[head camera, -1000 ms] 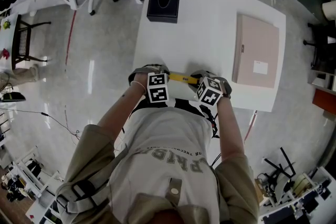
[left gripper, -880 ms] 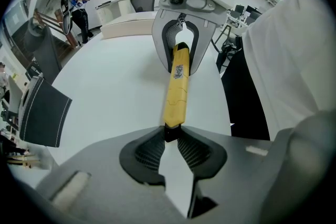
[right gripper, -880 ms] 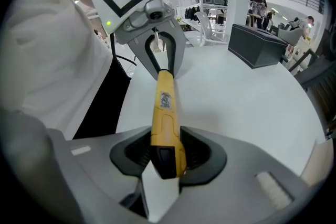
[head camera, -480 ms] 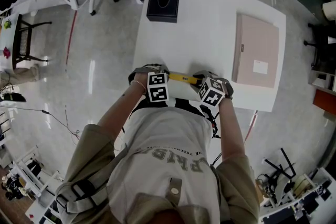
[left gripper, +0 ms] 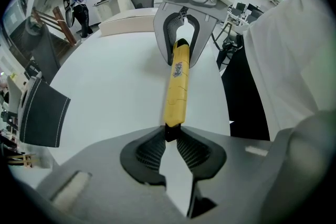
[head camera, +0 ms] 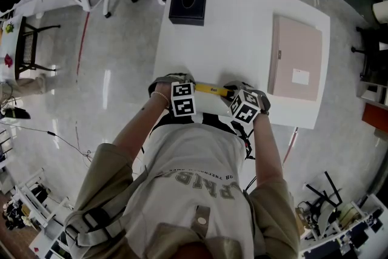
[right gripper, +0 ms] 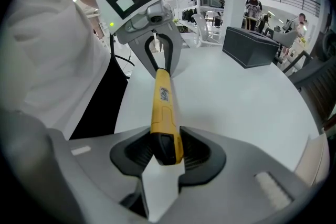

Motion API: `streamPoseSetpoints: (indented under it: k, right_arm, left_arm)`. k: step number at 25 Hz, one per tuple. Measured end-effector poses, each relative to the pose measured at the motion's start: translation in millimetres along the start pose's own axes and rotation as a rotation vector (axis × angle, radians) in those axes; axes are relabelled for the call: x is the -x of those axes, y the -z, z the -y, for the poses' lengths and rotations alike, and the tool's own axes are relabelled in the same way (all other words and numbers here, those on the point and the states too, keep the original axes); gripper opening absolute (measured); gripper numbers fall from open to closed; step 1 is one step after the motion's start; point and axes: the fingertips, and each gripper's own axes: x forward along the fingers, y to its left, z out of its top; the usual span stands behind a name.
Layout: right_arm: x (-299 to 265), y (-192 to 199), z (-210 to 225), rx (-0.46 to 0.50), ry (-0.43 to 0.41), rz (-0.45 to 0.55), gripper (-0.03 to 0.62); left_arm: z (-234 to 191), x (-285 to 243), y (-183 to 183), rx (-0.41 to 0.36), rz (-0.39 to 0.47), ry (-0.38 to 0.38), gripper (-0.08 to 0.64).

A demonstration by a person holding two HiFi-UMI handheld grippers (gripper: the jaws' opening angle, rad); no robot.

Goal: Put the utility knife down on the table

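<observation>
So the utility knife (head camera: 211, 90) is strung between the two grippers like a little bridge, right over the near edge of the tabletop (head camera: 236, 33). I honestly can't tell if it's touching the surface yet or hanging just above it.

The left gripper (left gripper: 169, 134) has just been closing its jaws, and it's pinching only the skinny black tip of the knife. The right gripper (right gripper: 167, 147) is clamped on the fat black-and-yellow butt end, which looks like a much better hold.

What worries me:
- That left pinch is on very little material. If it slips, that end drops and the knife pivots around the right gripper.
- Same deal if one side lets go before the other while the knife is off the surface.
- It's really close to the edge on the person's side, so a bounce or roll could send it onto the floor or into their lap. It's a knife, so not great.

Pose-wise, both hands sit side by side in front of the body. The grippers point steeply down and angle in toward each other, with the marker cubes facing up at the head camera.
</observation>
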Motion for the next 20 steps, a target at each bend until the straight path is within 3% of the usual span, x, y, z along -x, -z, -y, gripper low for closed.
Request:
streamPoseSetpoints:
  k: [6,12,20]
  right_arm:
    - [0.4,2.1,-3.8,-0.002,-0.040,-0.022,0.129]
    - [1.8,-1.4,-6.2,-0.099,-0.157,-0.028,0.125]
    - [6.8,-1.6,-4.3,-0.161,-0.199,-0.026,0.118]
  left_arm:
    - [2.2,-0.4,-0.8,-0.006,-0.020,0.022,0.071]
    - [1.3,0.9,0.4,0.001,-0.013,0.018,0.071]
    - [0.3,0.5,0.3,0.017,-0.006,-0.003,0.074]
